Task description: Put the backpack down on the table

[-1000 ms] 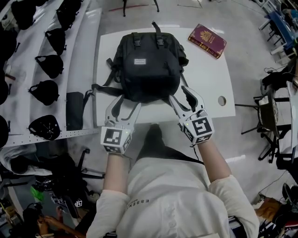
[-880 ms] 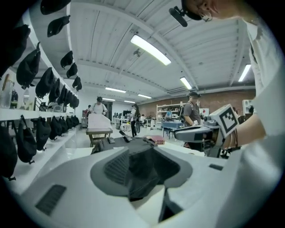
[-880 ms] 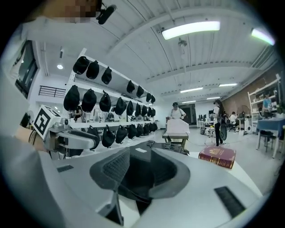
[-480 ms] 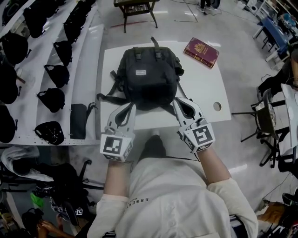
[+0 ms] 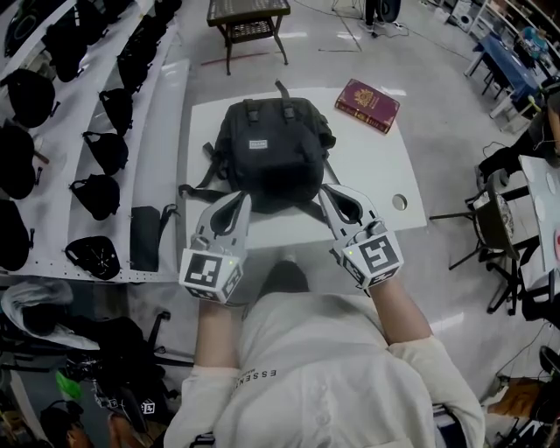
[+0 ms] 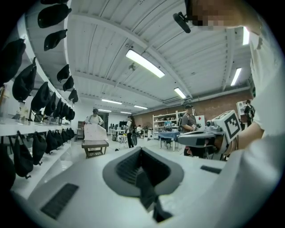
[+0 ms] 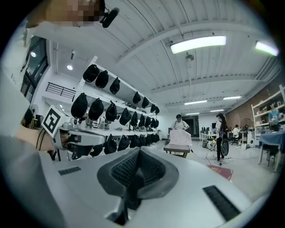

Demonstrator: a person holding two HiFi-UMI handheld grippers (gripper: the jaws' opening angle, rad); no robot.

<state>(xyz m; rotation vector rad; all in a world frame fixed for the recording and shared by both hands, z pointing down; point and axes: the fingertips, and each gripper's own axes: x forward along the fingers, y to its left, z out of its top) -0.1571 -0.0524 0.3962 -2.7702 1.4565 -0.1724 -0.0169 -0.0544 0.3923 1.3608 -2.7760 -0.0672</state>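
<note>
A black backpack (image 5: 267, 153) lies flat on the white table (image 5: 385, 162), straps trailing to its left and front. Both grippers hang above the table's near edge, just short of the pack and touching nothing. My left gripper (image 5: 238, 201) is shut and empty; its jaws have just closed, and in its own view they meet (image 6: 141, 151) with nothing between them. My right gripper (image 5: 330, 192) is likewise shut and empty after closing, its jaws meeting (image 7: 139, 153) in the right gripper view. Each gripper points level across the room, and each shows in the other's view.
A red book (image 5: 367, 105) lies at the table's far right corner, and a round hole (image 5: 400, 202) sits near its right edge. White shelves (image 5: 153, 131) with several black caps run along the left. A small wooden bench (image 5: 248, 17) stands beyond; chairs (image 5: 503, 227) stand right.
Both grippers went from wide open beside the backpack's near end to shut, and lifted up and back from it. The backpack stays lying on the table.
</note>
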